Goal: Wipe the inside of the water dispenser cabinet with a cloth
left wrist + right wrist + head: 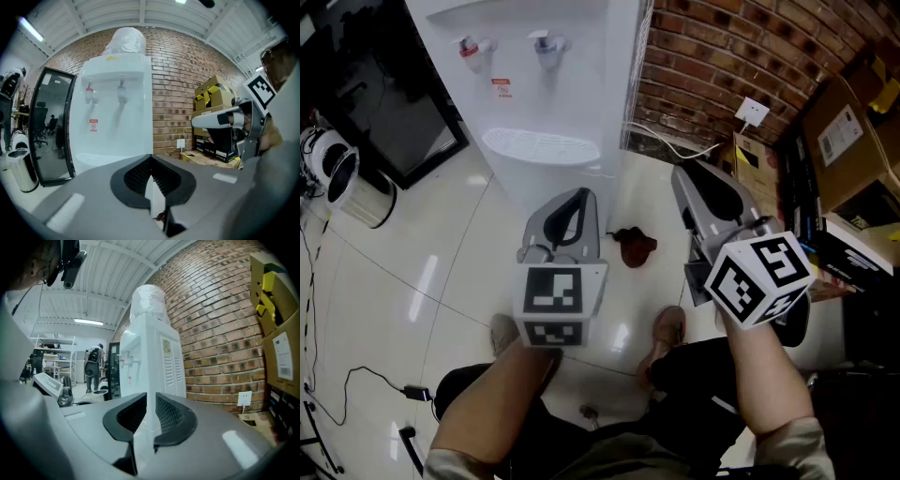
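One brick wall: runs behind everything, with cardboard boxes stacked against it on the right.
Water dispenser: white and upright, standing against the wall, its two taps above a drip tray. The cabinet below the tray is cut off or hidden by the grippers in every view, so I cannot tell whether its door is open.
Left gripper: held nearly level and aimed at the dispenser. Its jaws are pressed fully together with nothing between them.
Right gripper: also nearly level and alongside the left. Its jaws stand a narrow slit apart and only the dispenser's corner shows through the gap, so it holds nothing.
Cloth: a small crumpled reddish-brown piece on the tiled floor. It lies near the dispenser's base and, in the head view, between the two grippers. Neither gripper touches it.
Step in hand: judged to be the very start. The cloth is not yet picked up and no wiping is under way.
Next move calls for: one gripper to tip downward and sink to the floor with its jaws spread wider, then pinch a raised fold of the cloth. The cabinet would also need to be open, which the other gripper may have to see to.
Risk: the limp cloth may slip out if only a thin edge is caught.
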The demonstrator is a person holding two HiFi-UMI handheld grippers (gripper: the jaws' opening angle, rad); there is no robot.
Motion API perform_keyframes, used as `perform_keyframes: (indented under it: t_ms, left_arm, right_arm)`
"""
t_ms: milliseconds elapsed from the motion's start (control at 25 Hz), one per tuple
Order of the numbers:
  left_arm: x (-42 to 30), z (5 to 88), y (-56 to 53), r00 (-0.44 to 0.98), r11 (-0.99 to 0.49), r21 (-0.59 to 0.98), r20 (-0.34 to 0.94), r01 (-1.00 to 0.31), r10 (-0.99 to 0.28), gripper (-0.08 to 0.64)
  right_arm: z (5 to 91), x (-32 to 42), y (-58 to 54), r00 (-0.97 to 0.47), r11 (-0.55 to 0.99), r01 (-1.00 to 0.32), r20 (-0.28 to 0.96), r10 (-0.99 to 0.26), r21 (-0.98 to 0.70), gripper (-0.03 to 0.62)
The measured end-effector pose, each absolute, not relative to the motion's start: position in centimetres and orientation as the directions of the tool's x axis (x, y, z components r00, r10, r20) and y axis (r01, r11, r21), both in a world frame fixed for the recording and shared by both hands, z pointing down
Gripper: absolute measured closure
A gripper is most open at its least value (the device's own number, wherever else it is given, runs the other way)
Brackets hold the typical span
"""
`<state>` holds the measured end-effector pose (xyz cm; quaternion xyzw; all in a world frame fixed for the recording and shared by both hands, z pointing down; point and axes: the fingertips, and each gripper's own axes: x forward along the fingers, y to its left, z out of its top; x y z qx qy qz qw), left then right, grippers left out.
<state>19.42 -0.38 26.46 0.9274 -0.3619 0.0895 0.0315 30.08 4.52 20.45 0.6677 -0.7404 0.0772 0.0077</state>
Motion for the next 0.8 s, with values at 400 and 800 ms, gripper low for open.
perform_keyframes:
  t_ms: [400, 800]
  left_arm:
    - [16.9, 28.3, -0.6, 0.679, -0.696, 0.001, 0.221, -0.718, -0.7, 0.555]
    - [19.8, 31.8, -1.6, 0.667, -0.716, -0.073, 0.308, -0.694, -0.678, 0.558]
  right_arm:
    - [22.9, 29.5, 3.9, -0.211, 0.223, -0.973, 0.169, -0.963, 0.053, 0.409]
    - [34.8, 31.8, 0.5, -0.267, 0.302, -0.952, 0.342, -0.901, 0.053, 0.357]
